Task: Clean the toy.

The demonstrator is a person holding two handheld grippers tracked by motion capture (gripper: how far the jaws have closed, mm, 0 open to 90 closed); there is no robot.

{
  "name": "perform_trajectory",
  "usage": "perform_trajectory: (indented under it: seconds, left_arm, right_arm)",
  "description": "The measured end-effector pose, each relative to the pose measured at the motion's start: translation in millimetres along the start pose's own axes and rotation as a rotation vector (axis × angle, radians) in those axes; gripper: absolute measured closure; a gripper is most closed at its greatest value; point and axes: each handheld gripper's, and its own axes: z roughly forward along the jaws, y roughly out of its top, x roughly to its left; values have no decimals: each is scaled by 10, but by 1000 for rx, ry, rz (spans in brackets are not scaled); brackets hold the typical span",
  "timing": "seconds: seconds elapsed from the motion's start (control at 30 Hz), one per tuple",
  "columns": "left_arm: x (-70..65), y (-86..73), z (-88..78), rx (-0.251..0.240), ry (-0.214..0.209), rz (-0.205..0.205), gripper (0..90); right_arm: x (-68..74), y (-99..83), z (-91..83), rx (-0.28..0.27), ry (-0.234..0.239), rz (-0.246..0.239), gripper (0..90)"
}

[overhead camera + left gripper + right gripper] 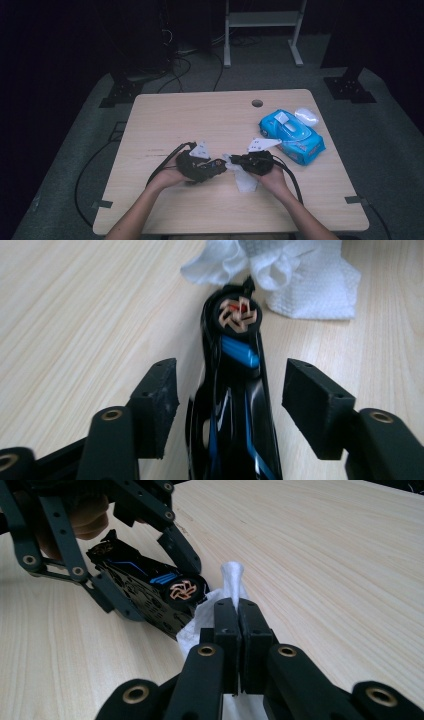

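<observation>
High view looked down on a light wooden worktop (165, 120) where the person's two hands met near the front edge. The left gripper (220, 165) pointed toward the right gripper (234, 161), and a white wipe (246, 181) lay between and just below them. A blue pack of wet wipes (291, 136) sat well apart, toward the right rear of the worktop, its clear lid flipped back.

Left gripper view showed a glossy black object with blue stripes (235, 405) lying between the two fingers (159, 395), its round end bearing a copper-coloured fan shape and touching the crumpled wipe (305, 275). The fingers stood apart, with a gap on each side of the object, so they were not pressing on it.

Right gripper view showed its own fingers (226, 625) drawn together and clamped on a twisted peak of the wipe (233, 580), which rose just above the fingertips. The black object (150, 592) lay tilted just beside the wipe, framed by the left gripper's fingers (180, 550), and part of a hand showed behind it.
</observation>
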Motion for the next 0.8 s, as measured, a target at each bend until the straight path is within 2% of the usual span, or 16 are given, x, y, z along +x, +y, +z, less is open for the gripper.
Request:
perform_trajectory:
  seconds: [0.1,0.2,0.23,0.27,0.3,0.33,0.37,0.43,0.47,0.6,0.63,0.67,0.73,0.8]
  left_arm:
    - [1,46,54,23,-9,1,445]
    - [-5,130,149,128,6,21,480]
    - [-17,144,166,148,12,24,496]
    - [-46,163,186,179,41,54,509]
    - [-46,163,186,179,41,54,553]
    - [-65,188,200,203,40,68,570]
    - [-69,199,191,196,33,67,577]
    - [-91,205,186,187,44,85,588]
    - [-99,209,165,168,41,84,616]
    - [-147,191,111,109,39,103,627]
    - [-147,191,111,109,39,103,627]
    - [-160,166,98,78,32,98,627]
    - [-170,155,82,61,40,103,629]
    - [-167,148,58,39,34,89,630]
  right_arm:
    - [-20,-17,-16,0,-2,11,875]
    - [-30,-19,-25,-3,-4,11,874]
    - [-32,-21,-24,-1,-5,12,874]
    - [-34,-23,-22,0,-6,13,874]
    - [-34,-23,-22,0,-6,13,874]
    - [-38,-28,-16,1,-7,20,874]
    - [-44,-32,-16,1,-6,21,874]
    - [-54,-38,-26,-2,-4,26,874]
    - [-59,-41,-37,-2,3,31,874]
    - [-79,-39,-122,-27,24,59,874]
    - [-87,-33,-147,-35,31,67,874]
    - [-94,-26,-168,-40,39,74,874]
    - [-102,-21,-192,-46,47,80,874]
    - [-101,-13,-205,-52,58,87,874]
